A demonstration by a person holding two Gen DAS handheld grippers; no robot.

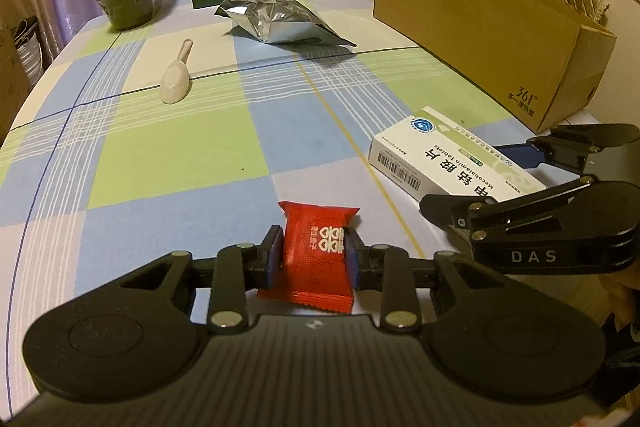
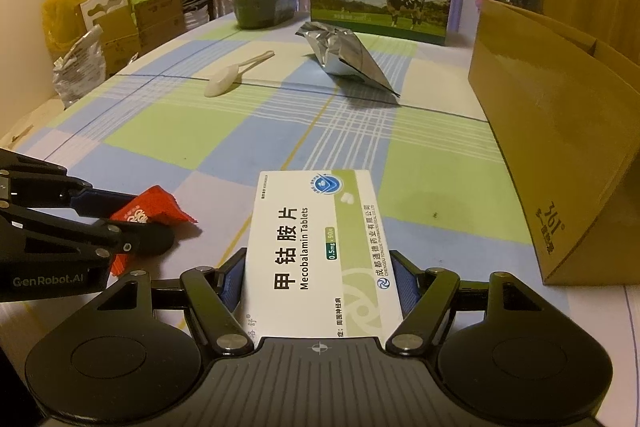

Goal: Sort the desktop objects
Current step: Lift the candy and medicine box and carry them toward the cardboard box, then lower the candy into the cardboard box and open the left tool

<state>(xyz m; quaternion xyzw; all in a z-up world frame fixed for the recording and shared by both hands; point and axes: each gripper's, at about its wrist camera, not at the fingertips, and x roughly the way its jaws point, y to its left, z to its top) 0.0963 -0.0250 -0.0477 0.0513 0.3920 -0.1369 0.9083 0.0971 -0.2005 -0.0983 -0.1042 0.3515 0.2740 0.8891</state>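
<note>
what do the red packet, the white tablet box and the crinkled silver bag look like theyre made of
Red packet: thin glossy plastic film, judging by its serrated sealed ends and creases.
White tablet box: printed paperboard with a smooth, slightly satin face and crisp folded edges.
Silver bag: metallised foil or foil laminate, mirror-shiny with sharp crumples; which one is unclear.

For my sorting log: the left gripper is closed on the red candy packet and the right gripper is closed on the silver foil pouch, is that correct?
Not quite. In the right wrist view, the right gripper is closed on the white Mecobalamin tablet box; the silver foil pouch lies untouched farther up the table. The left gripper does hold the red candy packet.
</note>
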